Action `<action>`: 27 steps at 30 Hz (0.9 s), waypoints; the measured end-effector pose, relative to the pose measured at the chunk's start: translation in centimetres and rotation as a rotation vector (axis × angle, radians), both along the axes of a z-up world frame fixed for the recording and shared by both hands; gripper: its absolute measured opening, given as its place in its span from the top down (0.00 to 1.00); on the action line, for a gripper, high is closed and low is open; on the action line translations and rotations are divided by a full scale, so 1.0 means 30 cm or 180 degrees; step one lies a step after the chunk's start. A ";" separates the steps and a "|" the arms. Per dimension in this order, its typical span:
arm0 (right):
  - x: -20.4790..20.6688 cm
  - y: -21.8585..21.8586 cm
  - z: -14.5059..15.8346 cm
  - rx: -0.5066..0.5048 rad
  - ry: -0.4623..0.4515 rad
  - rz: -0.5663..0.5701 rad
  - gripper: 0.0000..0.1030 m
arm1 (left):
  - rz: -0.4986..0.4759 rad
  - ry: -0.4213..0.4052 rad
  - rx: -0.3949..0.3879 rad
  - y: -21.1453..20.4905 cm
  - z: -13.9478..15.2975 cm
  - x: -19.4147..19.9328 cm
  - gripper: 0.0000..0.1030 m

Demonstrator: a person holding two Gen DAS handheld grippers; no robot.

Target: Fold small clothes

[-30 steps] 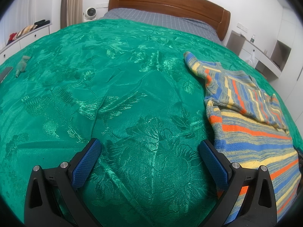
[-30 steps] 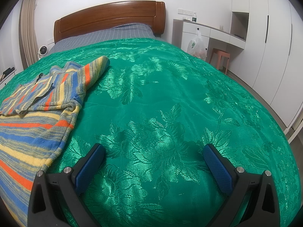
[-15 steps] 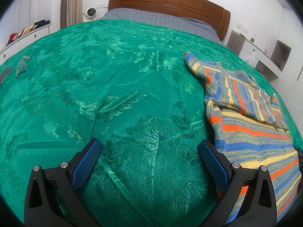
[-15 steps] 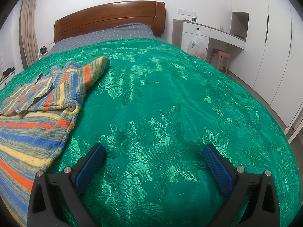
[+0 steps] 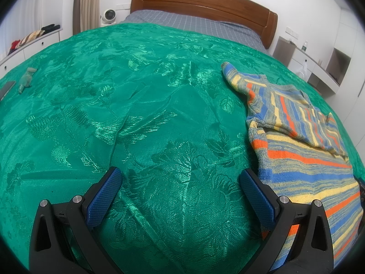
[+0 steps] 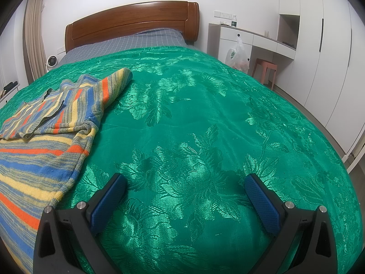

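A small knitted sweater with blue, yellow, orange and grey stripes (image 5: 303,150) lies on the green bedspread (image 5: 148,114), its upper part and sleeves folded over the body. In the left wrist view it is to the right of my left gripper (image 5: 180,180), whose right finger sits at its edge. In the right wrist view the sweater (image 6: 43,141) is to the left of my right gripper (image 6: 186,186). Both grippers are open and empty, low over the bedspread.
A wooden headboard (image 5: 205,2) and grey checked sheet (image 5: 194,22) are at the far end. A small greenish item (image 5: 26,78) and a dark flat object (image 5: 5,89) lie at the bed's left. White desk (image 6: 262,38), plastic bag (image 6: 237,54) and stool (image 6: 265,69) stand right.
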State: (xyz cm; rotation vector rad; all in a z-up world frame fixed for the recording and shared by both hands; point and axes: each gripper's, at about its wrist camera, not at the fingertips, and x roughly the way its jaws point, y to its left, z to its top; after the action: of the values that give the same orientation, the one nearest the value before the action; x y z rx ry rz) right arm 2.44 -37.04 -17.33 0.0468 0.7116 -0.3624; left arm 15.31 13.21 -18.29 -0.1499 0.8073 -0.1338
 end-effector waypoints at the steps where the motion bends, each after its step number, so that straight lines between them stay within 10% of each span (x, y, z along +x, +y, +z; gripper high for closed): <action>1: 0.000 0.000 0.000 0.0000 0.0000 0.0000 0.00 | 0.0000 0.0000 0.0001 -0.001 0.000 0.000 0.00; 27: -0.004 -0.001 -0.001 -0.0005 -0.0007 0.0001 0.00 | 0.0005 0.0000 0.0013 -0.009 -0.002 0.002 0.00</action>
State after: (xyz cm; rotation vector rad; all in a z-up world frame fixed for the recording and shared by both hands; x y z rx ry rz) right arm 2.30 -37.06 -17.35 0.0457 0.7091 -0.3626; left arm 15.38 12.93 -18.34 -0.1466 0.8073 -0.1308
